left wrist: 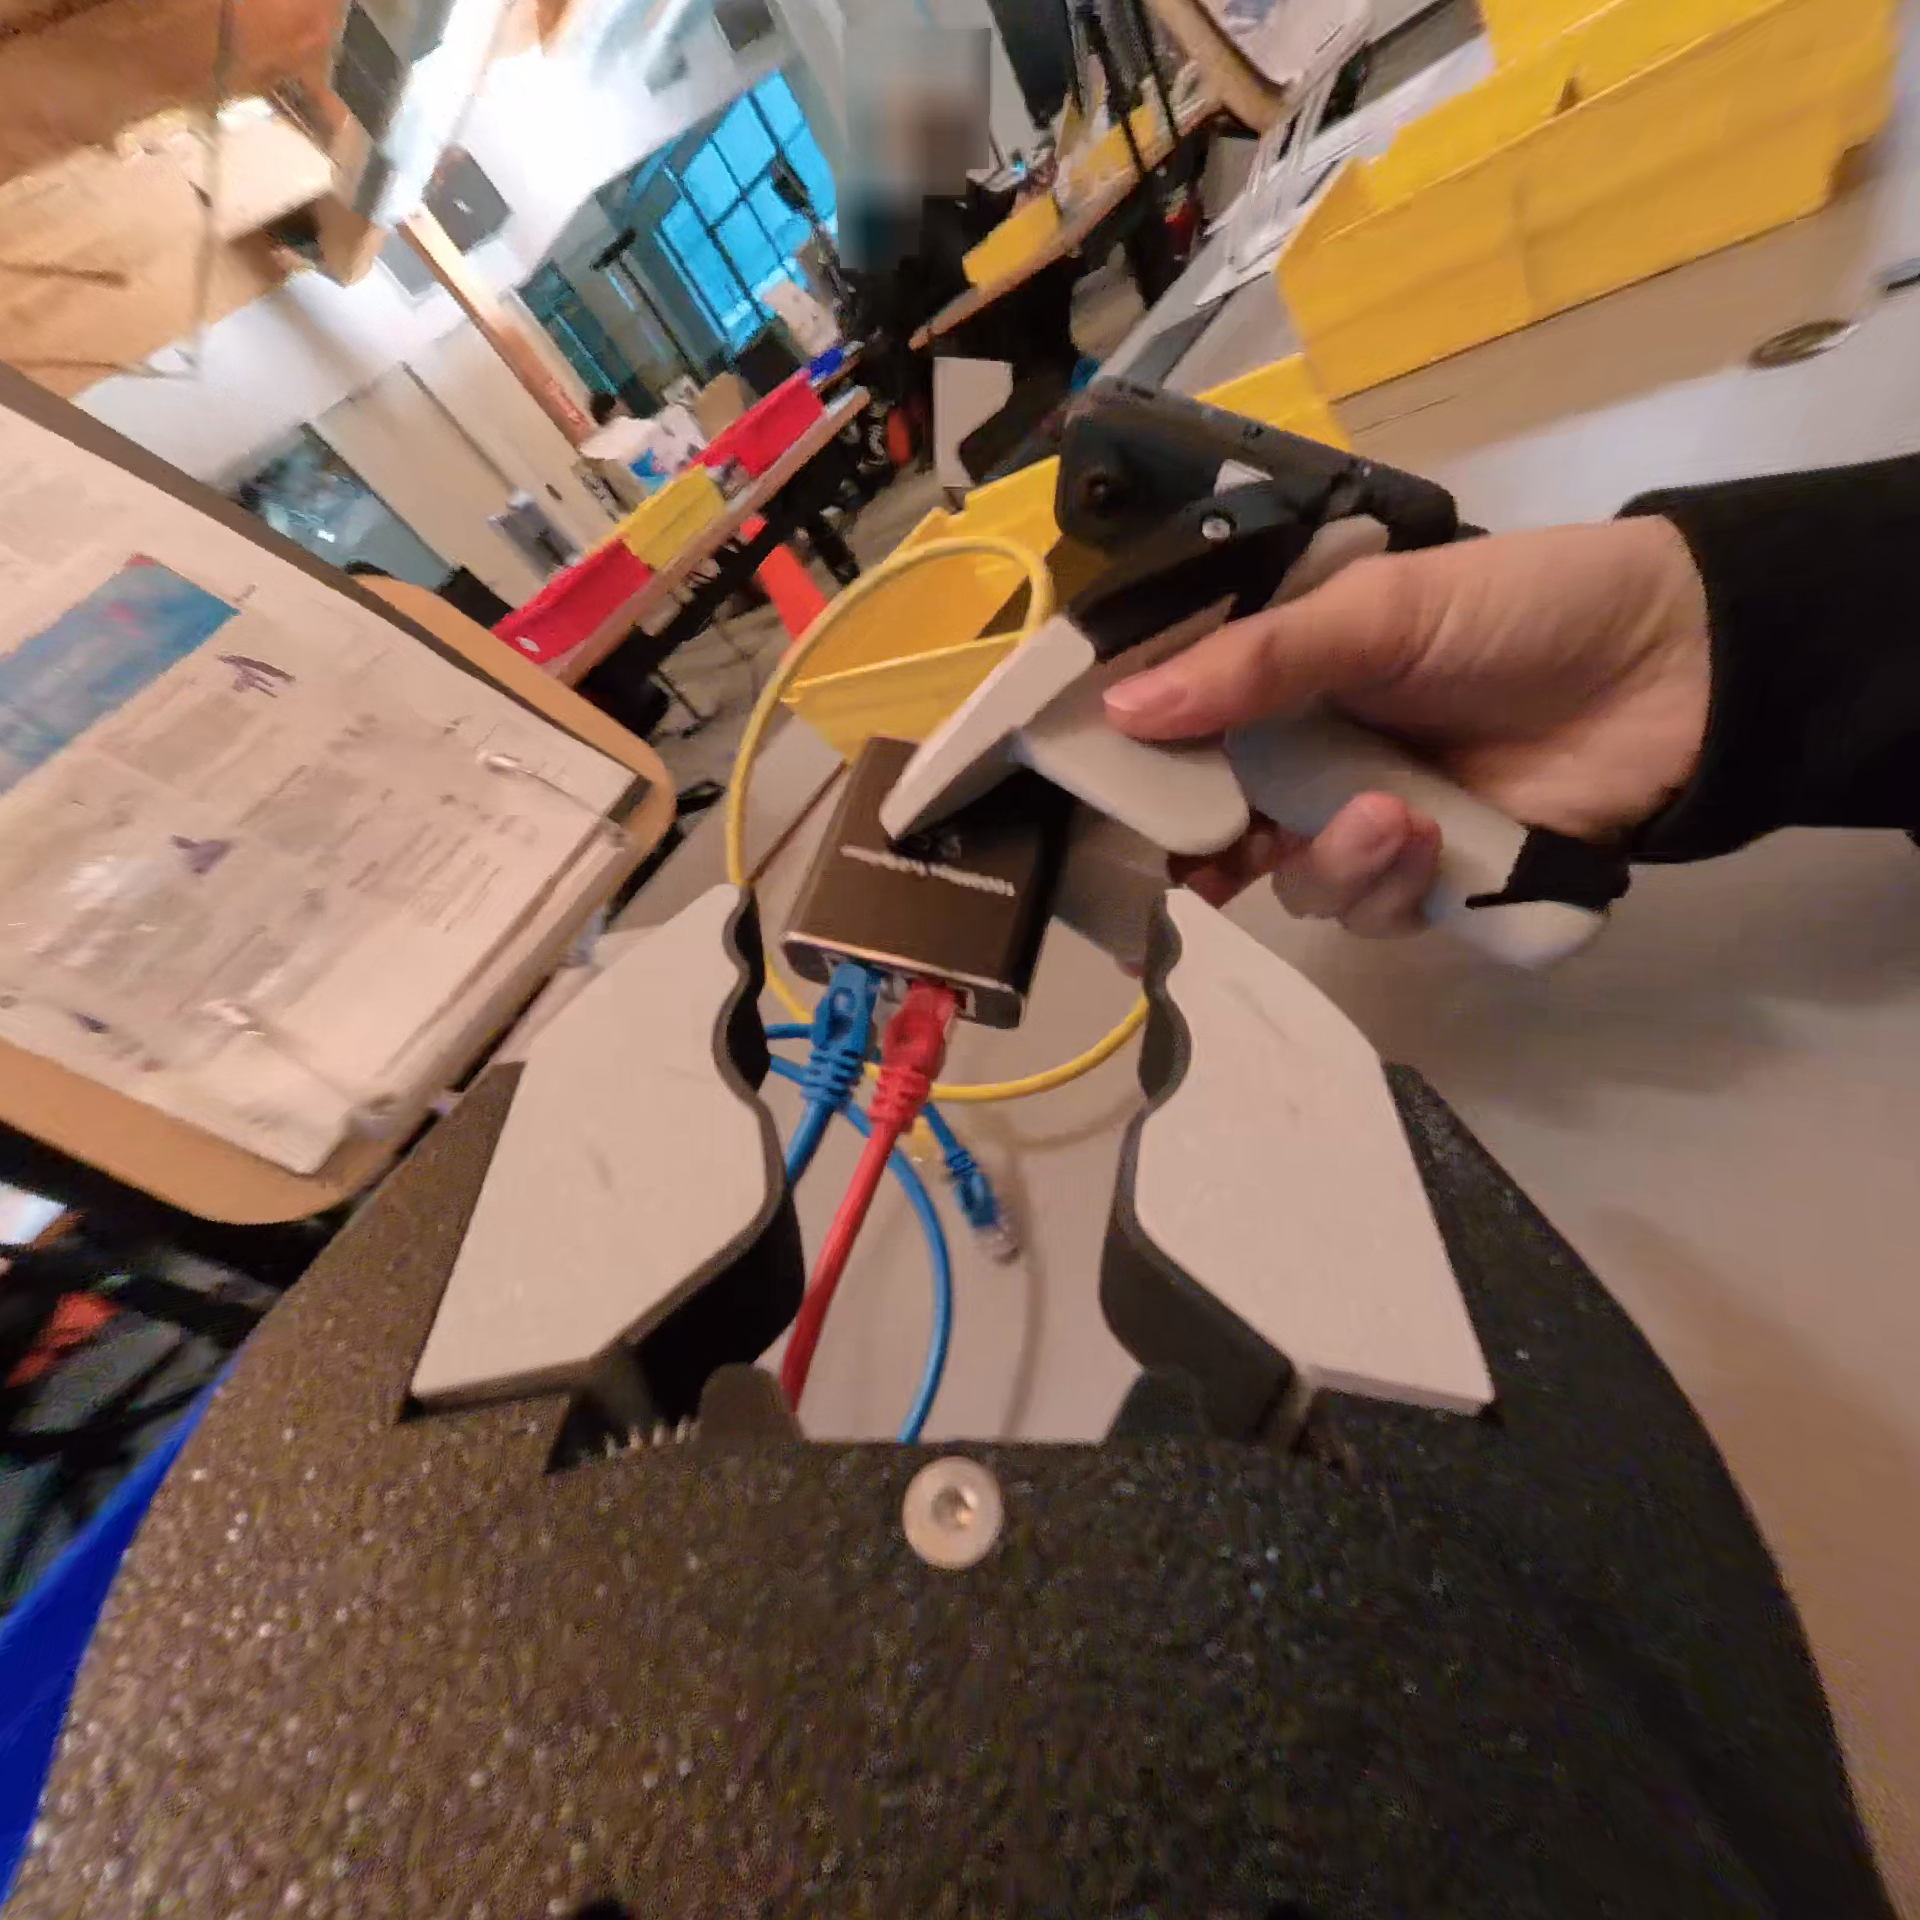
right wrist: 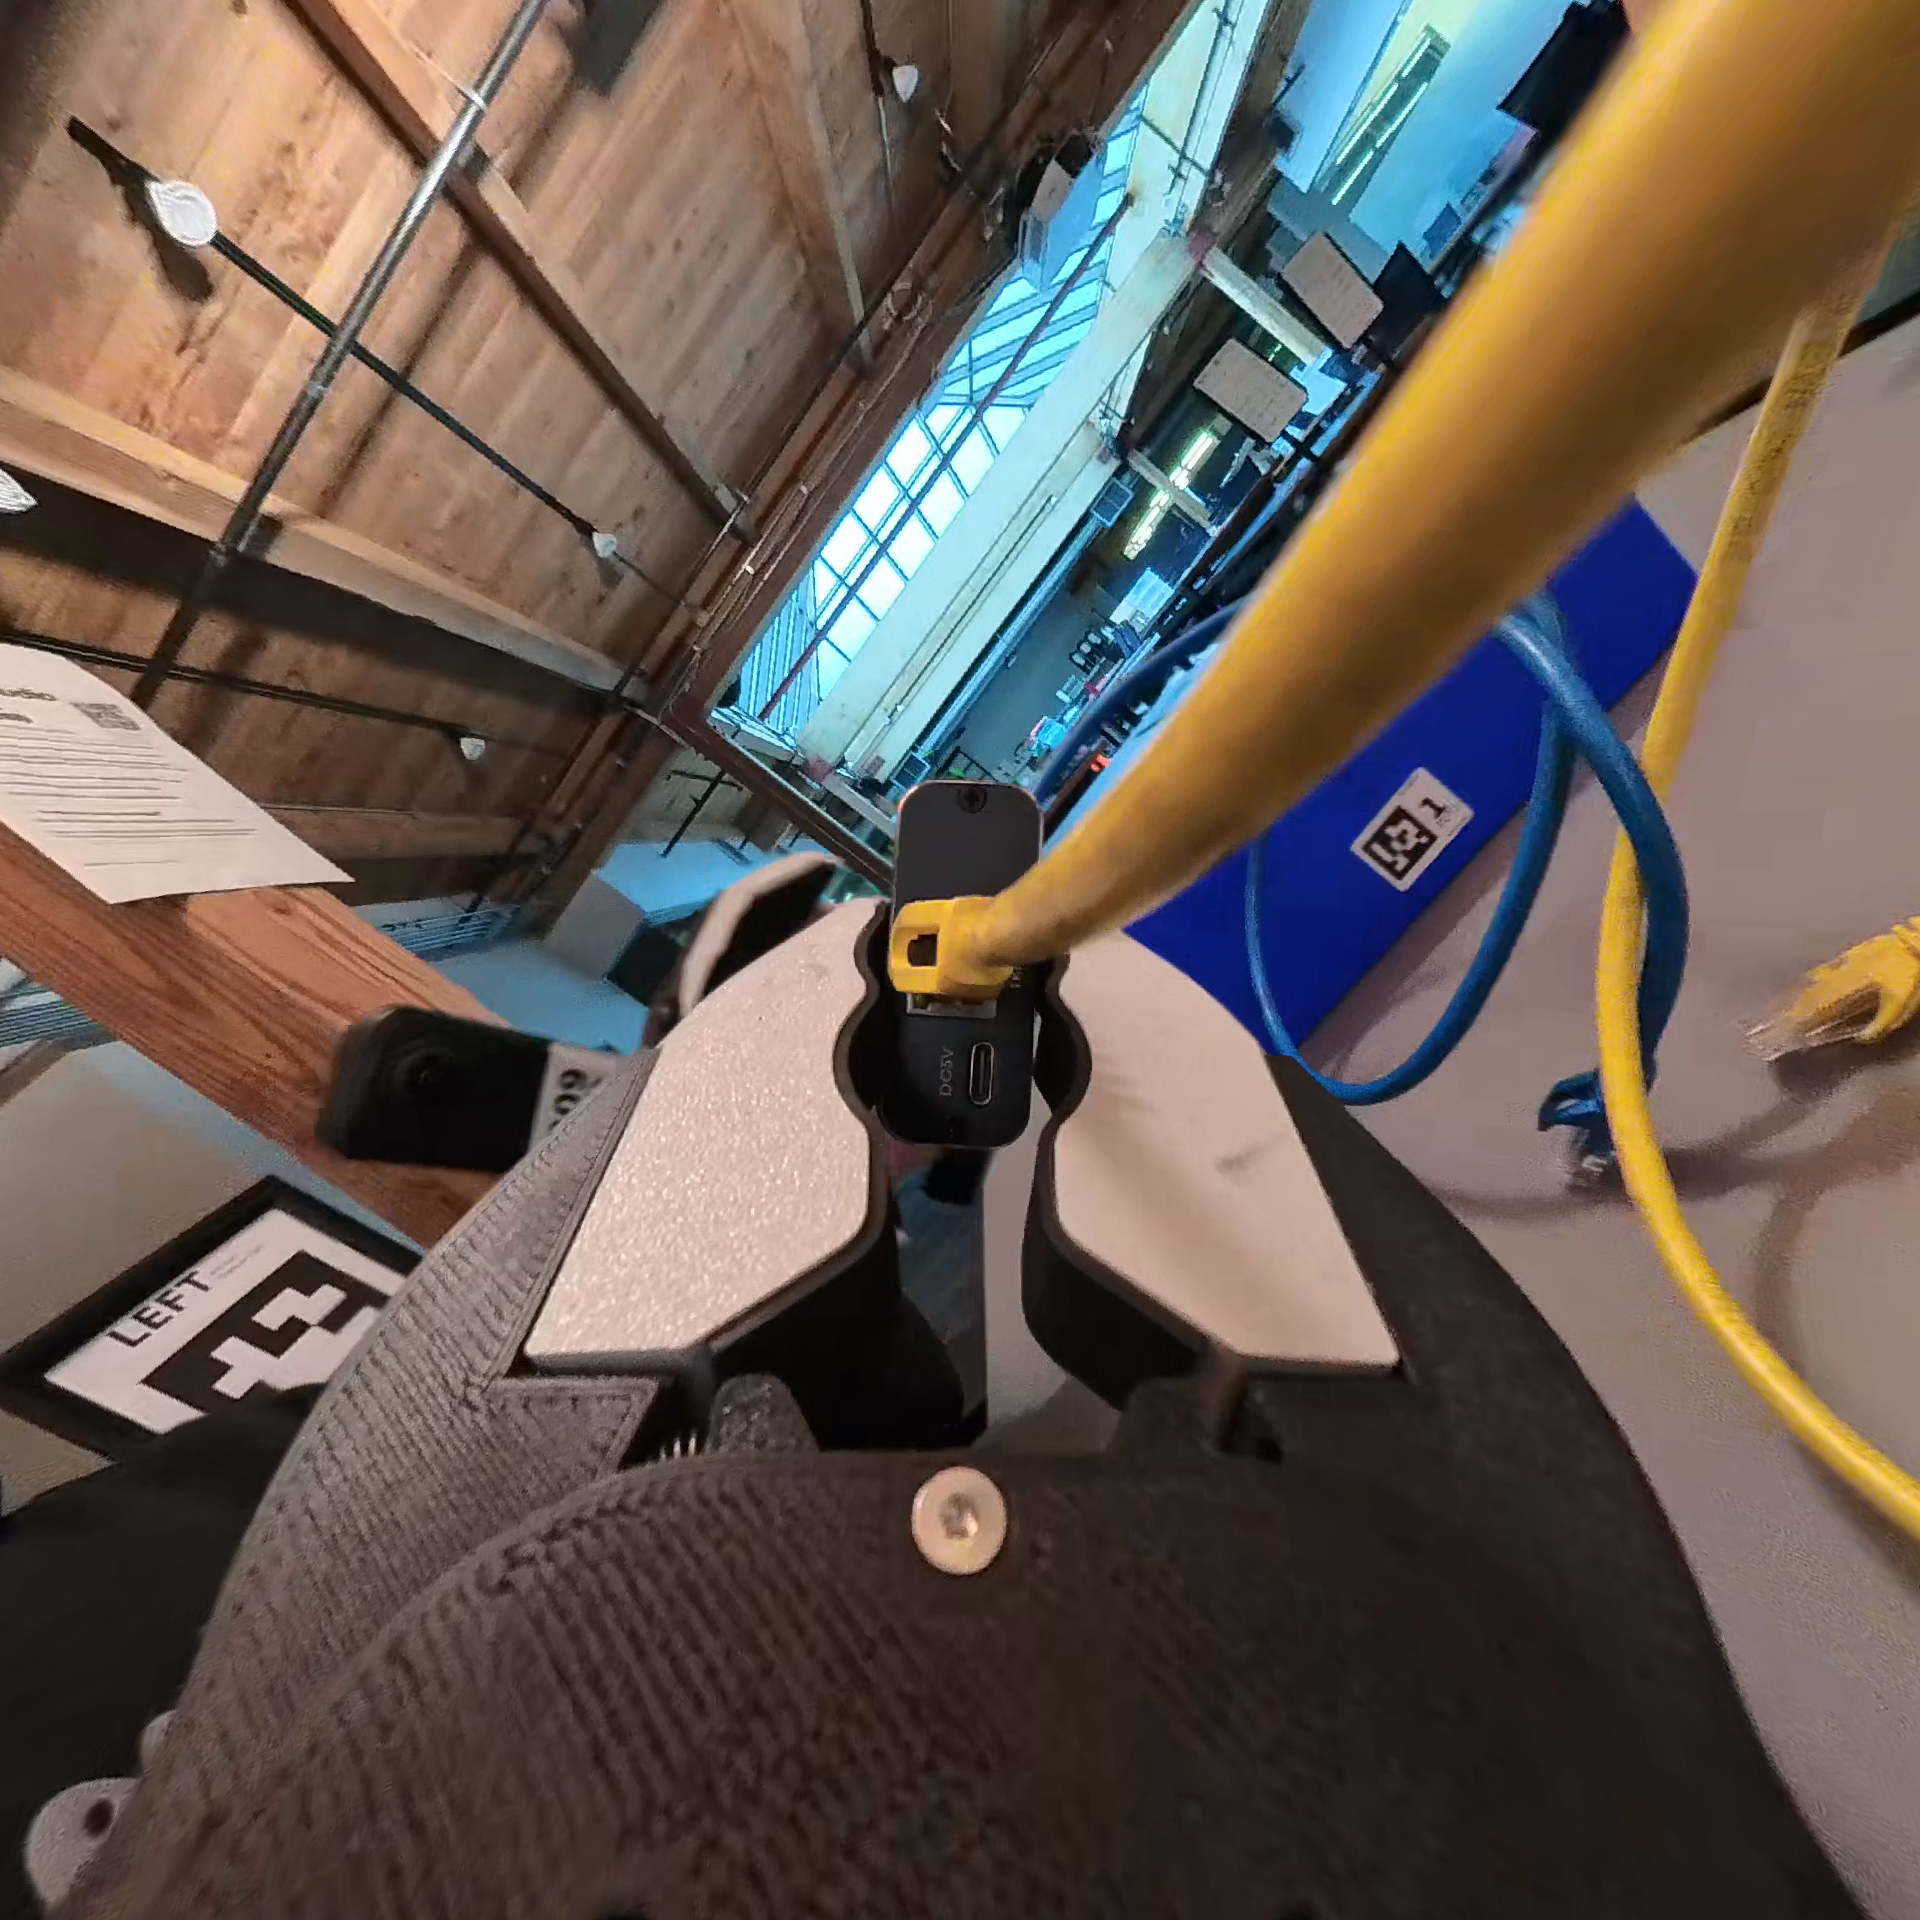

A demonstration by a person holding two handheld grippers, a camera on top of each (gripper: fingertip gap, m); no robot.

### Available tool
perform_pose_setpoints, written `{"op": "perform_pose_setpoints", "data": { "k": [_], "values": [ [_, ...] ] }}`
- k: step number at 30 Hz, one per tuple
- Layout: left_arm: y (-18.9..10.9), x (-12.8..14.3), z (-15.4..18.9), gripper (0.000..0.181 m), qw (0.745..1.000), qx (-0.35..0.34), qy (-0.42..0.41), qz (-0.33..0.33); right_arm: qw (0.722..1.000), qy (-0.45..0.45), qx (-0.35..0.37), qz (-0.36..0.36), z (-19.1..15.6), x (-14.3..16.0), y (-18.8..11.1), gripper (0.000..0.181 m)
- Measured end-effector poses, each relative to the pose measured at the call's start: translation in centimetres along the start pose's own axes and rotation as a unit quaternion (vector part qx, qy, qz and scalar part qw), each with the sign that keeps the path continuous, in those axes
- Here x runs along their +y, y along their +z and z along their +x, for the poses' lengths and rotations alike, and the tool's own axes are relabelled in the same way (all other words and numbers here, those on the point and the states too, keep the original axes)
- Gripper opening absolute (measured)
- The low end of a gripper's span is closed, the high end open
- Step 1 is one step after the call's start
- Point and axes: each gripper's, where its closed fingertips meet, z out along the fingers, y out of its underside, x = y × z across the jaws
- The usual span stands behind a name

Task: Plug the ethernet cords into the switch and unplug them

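The switch (left wrist: 914, 883) is a small dark box held above the grey table. My right gripper (left wrist: 1039, 821), held in a hand, is shut on it from the right. A blue plug (left wrist: 847, 1023) and a red plug (left wrist: 920, 1039) sit in its near face. My left gripper (left wrist: 951, 935) is open, its fingers flanking that face and the two plugs. A loose blue plug (left wrist: 977, 1195) lies on the table below. In the right wrist view my right gripper (right wrist: 961, 961) clamps the switch (right wrist: 961, 1070). A yellow plug (right wrist: 930, 951) sits in its rear face, and the cord's other yellow plug (right wrist: 1849, 997) lies loose.
A stack of papers on a brown board (left wrist: 260, 831) lies close on the left. Yellow bins (left wrist: 1558, 208) stand at the back right. A blue bin (right wrist: 1382, 727) and loops of blue cord (right wrist: 1558, 831) and yellow cord (right wrist: 1662, 1195) lie on the table. A wooden beam (right wrist: 156, 987) is at left.
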Motion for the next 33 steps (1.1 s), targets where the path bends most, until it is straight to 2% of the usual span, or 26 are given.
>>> {"op": "perform_pose_setpoints", "data": {
  "k": [3, 5, 9, 15, 22, 29, 33],
  "values": [
    [0.2, 1.0, 0.5, 0.063, 1.000, 0.013, 0.004, 0.012, 1.000, 0.003, 0.010, 0.003, -0.2, 0.4, -0.7, 0.025],
    [0.2, 1.2, -0.3, 0.067, 1.000, -0.007, -0.001, 0.023, 1.000, 0.009, 0.006, -0.007, -0.3, 0.9, -0.9, 0.025],
    [0.3, 1.7, -0.6, 0.070, 0.998, 0.013, -0.048, 0.034, 1.000, 0.007, 0.007, -0.019, -0.3, 1.3, -0.3, 0.025],
    [0.4, 2.7, -0.7, 0.070, 0.998, 0.021, -0.046, 0.048, 0.999, 0.029, 0.005, -0.022, 0.2, 1.9, 0.4, 0.025],
    [0.1, 2.7, -0.6, 0.072, 0.992, 0.049, -0.101, 0.063, 0.999, 0.051, 0.005, -0.017, 0.6, 2.0, 0.1, 0.025],
    [0.2, 2.7, 0.0, 0.071, 0.996, 0.051, -0.062, 0.041, 0.998, 0.050, 0.021, -0.021, 1.4, 1.6, -0.5, 0.025],
    [0.4, 2.8, 1.0, 0.071, 0.997, 0.066, -0.028, 0.032, 0.997, 0.072, 0.007, -0.020, 1.4, 1.3, -0.8, 0.025]
  ]
}}
